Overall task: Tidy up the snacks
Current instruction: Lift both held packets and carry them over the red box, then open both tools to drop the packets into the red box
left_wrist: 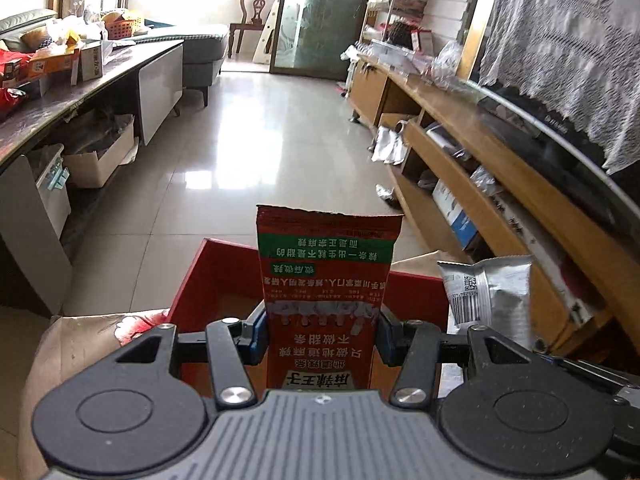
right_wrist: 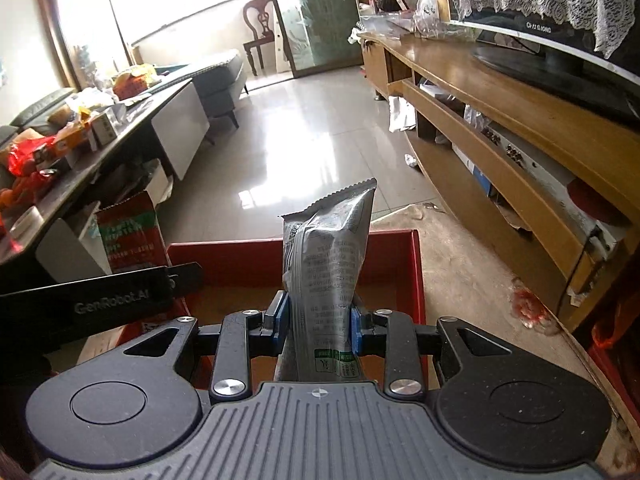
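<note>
Left wrist view, item one: left gripper (left_wrist: 320, 336), jaws narrowed onto a red snack packet (left_wrist: 326, 280), blue pads pressing its two long edges. Flat glossy foil pouch, serrated top seal, green band, white print reading upside down. It stands upright at 12 o'clock from the camera, above a red box (left_wrist: 216, 280), probably so it can drop in lengthwise.

Right wrist view, item two: right gripper (right_wrist: 318, 320), jaws drawn in tight on a silver snack packet (right_wrist: 328, 264). Pillow-shaped metallised film, crinkled, with a back seam, fine print and a zigzag top edge. Pinched at its lower part, it leans slightly toward 1 o'clock over the same open red box, whose rim (right_wrist: 394, 234) is rigid and straight-walled, likely card. This packet also shows at 3 o'clock in the left view.

Item three: worn brown sheet (right_wrist: 460, 264) under the box, matte and scuffed, at 2 o'clock.

Judgement: both packets are held clear of the box, not yet deposited; thin film could slip or crumple.
</note>
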Tool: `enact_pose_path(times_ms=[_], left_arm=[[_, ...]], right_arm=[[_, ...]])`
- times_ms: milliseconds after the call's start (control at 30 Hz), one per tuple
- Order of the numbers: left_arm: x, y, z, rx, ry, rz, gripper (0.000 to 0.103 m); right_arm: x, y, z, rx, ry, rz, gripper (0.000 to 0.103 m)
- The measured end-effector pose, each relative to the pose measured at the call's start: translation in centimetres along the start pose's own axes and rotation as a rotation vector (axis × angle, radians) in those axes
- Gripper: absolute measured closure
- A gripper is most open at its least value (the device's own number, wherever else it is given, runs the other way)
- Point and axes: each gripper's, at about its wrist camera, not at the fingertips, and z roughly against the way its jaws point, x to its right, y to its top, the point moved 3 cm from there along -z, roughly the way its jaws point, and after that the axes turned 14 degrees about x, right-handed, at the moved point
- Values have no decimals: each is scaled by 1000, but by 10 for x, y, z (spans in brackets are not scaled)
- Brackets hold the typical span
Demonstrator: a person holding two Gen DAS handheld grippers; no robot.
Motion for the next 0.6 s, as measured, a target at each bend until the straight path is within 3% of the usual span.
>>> enact_pose_path(times_ms=[600], left_arm=[[-6, -38, -53, -145, 57, -39, 53]], right_arm=[[1, -29, -43, -115, 6, 0, 66]])
